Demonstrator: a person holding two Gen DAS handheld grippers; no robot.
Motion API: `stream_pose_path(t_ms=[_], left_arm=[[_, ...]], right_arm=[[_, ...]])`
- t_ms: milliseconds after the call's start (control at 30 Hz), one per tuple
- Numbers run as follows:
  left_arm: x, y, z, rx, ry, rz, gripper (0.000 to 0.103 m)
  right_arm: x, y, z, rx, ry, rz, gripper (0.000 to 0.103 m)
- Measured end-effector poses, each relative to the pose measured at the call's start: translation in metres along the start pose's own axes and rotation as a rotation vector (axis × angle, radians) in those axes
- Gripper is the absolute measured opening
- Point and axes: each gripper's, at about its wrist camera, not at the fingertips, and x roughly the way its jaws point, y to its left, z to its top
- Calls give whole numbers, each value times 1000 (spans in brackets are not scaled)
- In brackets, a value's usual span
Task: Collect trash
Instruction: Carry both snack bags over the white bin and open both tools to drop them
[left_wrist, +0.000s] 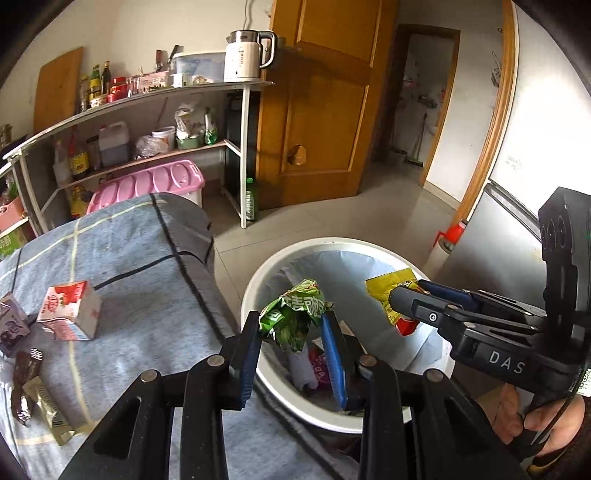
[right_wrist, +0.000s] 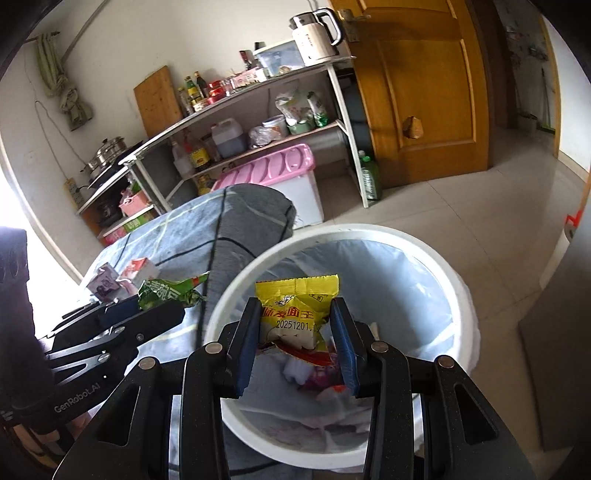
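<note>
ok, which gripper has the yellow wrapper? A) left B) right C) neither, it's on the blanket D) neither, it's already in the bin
B: the right gripper pinches the yellow wrapper between its pads above the white bin; the left gripper holds the green wrapper.

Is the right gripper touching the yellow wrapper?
Touching. The right wrist view shows the right gripper with both pads pressed on the yellow wrapper above the bin.
</note>
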Motion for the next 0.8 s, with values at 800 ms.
stream_pose_path(t_ms=[800], left_arm=[[20,-14,-13,1,63,-12,49]], right_arm=[[11,-36,-13,53,66,-66,59]])
